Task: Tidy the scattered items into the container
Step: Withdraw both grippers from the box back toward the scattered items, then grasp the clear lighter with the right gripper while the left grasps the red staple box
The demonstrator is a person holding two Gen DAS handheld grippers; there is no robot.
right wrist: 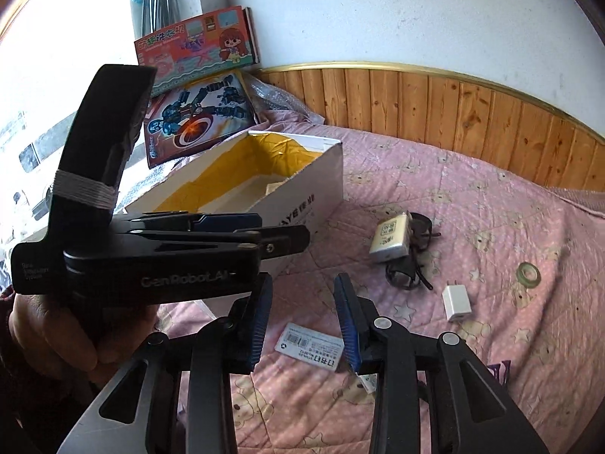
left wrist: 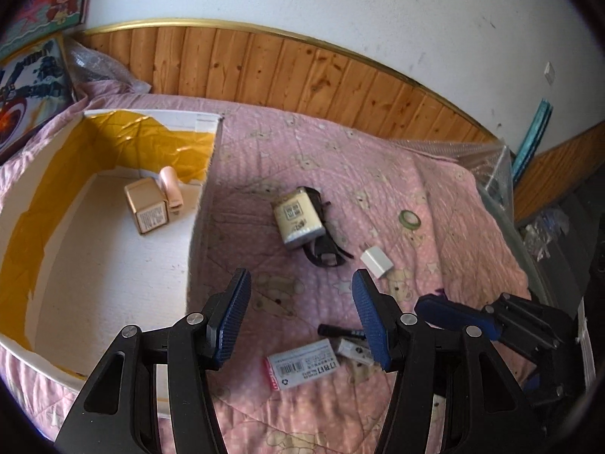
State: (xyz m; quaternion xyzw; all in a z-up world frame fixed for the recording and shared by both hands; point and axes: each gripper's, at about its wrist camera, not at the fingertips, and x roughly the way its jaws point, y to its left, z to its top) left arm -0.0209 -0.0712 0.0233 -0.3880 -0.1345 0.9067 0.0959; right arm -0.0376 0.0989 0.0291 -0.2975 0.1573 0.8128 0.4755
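Observation:
A white cardboard box (left wrist: 204,174) with yellow lining sits on the pink quilt at left; it also shows in the right wrist view (right wrist: 314,178). Inside lie a tan carton (left wrist: 147,206) and a pink tube (left wrist: 171,185). On the quilt are a cream pack (left wrist: 298,215) over black sunglasses (left wrist: 325,253), a white charger (left wrist: 376,261), a tape ring (left wrist: 409,220), a grey labelled box (left wrist: 302,369) and a black pen (left wrist: 338,331). My left gripper (left wrist: 300,299) is open and empty above the quilt. My right gripper (right wrist: 302,314) is open above the grey labelled box (right wrist: 312,346).
Wood panelling and a white wall run behind the bed. Toy boxes (right wrist: 196,121) lean at the back left beside bubble wrap. A clear plastic sheet (left wrist: 487,166) lies at the quilt's right edge. The left gripper body (right wrist: 159,253) sits close on the right gripper's left.

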